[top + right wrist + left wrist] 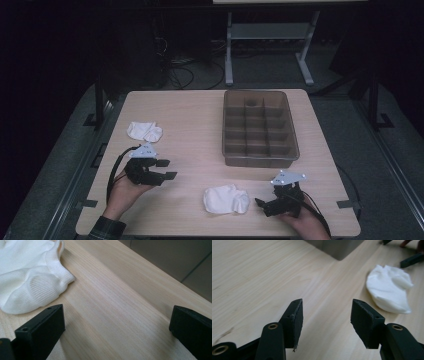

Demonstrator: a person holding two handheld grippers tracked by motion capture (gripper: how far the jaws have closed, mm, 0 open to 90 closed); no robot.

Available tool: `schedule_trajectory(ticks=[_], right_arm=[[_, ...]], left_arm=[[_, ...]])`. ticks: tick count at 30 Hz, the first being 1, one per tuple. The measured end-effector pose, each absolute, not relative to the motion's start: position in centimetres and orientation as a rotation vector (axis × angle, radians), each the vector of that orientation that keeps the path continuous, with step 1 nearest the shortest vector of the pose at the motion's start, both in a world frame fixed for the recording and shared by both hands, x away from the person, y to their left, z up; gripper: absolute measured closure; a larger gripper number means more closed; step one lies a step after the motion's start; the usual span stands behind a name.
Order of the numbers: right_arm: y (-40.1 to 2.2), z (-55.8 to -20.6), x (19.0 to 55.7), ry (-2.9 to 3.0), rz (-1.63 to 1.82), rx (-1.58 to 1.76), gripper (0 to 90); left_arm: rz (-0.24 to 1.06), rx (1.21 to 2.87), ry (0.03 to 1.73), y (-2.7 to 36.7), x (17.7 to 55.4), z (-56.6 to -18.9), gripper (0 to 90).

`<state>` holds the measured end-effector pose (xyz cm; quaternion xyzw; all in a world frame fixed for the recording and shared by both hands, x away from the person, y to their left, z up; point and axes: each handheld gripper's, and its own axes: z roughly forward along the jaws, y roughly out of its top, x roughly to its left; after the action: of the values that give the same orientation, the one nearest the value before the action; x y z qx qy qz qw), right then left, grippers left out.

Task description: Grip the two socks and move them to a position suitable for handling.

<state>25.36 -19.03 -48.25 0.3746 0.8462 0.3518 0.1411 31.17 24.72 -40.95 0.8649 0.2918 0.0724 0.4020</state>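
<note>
Bare tabletop [190,115] between grippers, sock [226,199] near front edge

Left claw [167,169] and right claw [260,202] both gape, empty.

high view: dim, dark surround | gripper views: bright, soft shadows (near jaws sl. blurred)

No legible text or labels
</note>
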Motion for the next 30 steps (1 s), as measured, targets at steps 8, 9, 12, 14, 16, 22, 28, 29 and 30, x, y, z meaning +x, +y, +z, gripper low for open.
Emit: schedule_trajectory(ticks=[8,9,12,14,16,22,28,29,30], right_arm=[[-19.0,-48.2,25.4,2.443,1.016,1.083,0.0],[-19.0,-48.2,25.4,2.443,1.016,1.084,0.0],[-19.0,-48.2,25.4,2.443,1.016,1.083,0.0],[-19.0,-48.2,25.4,2.443,1.016,1.083,0.0],[-19.0,-48.3,25.4,2.443,1.016,1.079,0.0],[-19.0,-48.2,25.4,2.443,1.016,1.081,0.0],[-19.0,-48.2,25.4,2.443,1.016,1.083,0.0],[-19.0,-48.3,25.4,2.443,1.016,1.082,0.0],[-19.0,-48.2,25.4,2.443,1.016,1.083,0.0]], left_arm=[[0.245,2.179,0.793,26.3,32.6,-40.6,42.2],[0.252,2.18,0.799,26.5,32.8,-40.5,42.2],[0.266,2.184,0.818,27.0,33.4,-40.4,42.2],[0.276,2.179,0.827,27.2,33.8,-40.3,42.2],[0.282,2.179,0.838,27.5,34.1,-40.3,42.2],[0.318,2.189,0.868,28.2,35.3,-40.6,42.7],[0.344,2.172,0.896,28.9,36.6,-40.0,43.0],[0.353,2.179,0.897,29.1,36.8,-39.9,43.0],[0.356,2.178,0.898,29.2,37.0,-39.8,43.5]])
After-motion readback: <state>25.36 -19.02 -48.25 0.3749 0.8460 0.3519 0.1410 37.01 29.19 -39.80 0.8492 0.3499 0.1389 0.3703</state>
